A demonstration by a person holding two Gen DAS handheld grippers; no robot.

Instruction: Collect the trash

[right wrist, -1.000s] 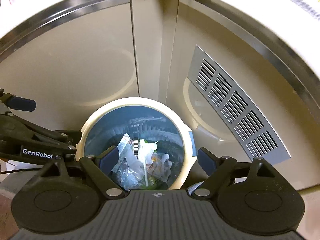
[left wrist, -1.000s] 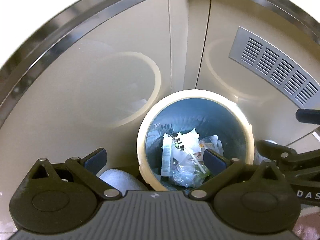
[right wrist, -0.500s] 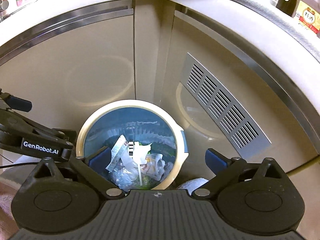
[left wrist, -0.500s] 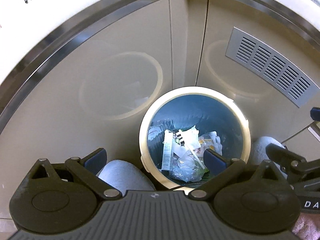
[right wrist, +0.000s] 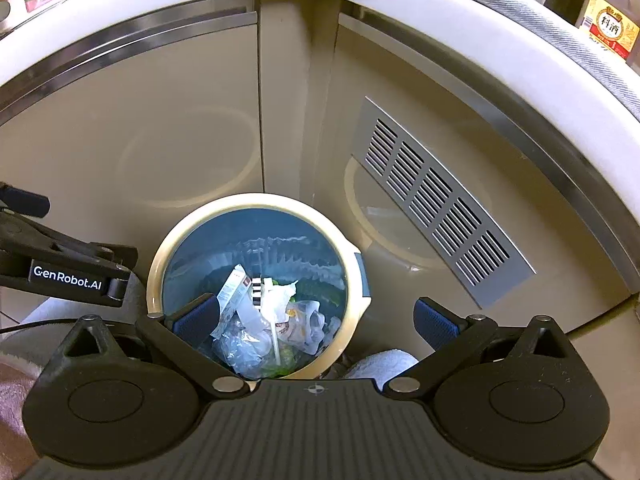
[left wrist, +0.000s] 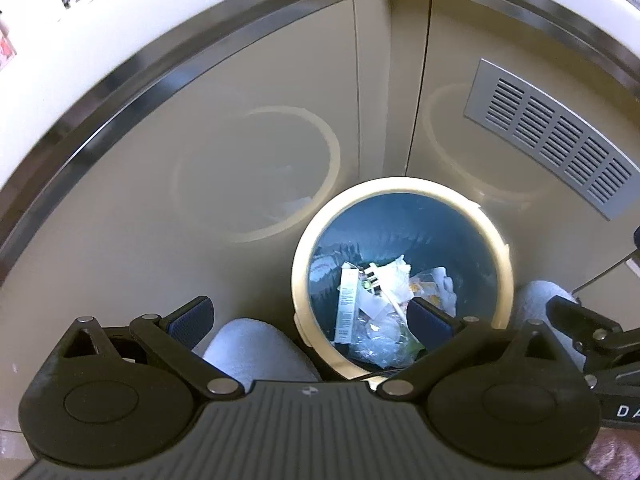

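A round trash bin with a cream rim [left wrist: 400,184] [right wrist: 256,200] and a blue liner stands on the floor in a cabinet corner. Inside lies trash [left wrist: 380,300] [right wrist: 264,320]: a white carton, crumpled clear plastic, wrappers, a white stick. My left gripper [left wrist: 310,318] is open and empty, high above the bin's left edge. My right gripper [right wrist: 316,320] is open and empty, above the bin's right edge. The left gripper also shows at the left of the right wrist view [right wrist: 68,276].
Beige cabinet doors [left wrist: 200,160] meet in a corner behind the bin; the right door carries a grey vent grille [right wrist: 436,208]. A white countertop edge [right wrist: 480,20] runs above, with bottles [right wrist: 612,28] on it. Grey slippered feet [left wrist: 256,344] stand beside the bin.
Both grippers have risen and pulled back from the bin, which looks smaller and lower. The countertop and bottles have come into view. Both stay open.
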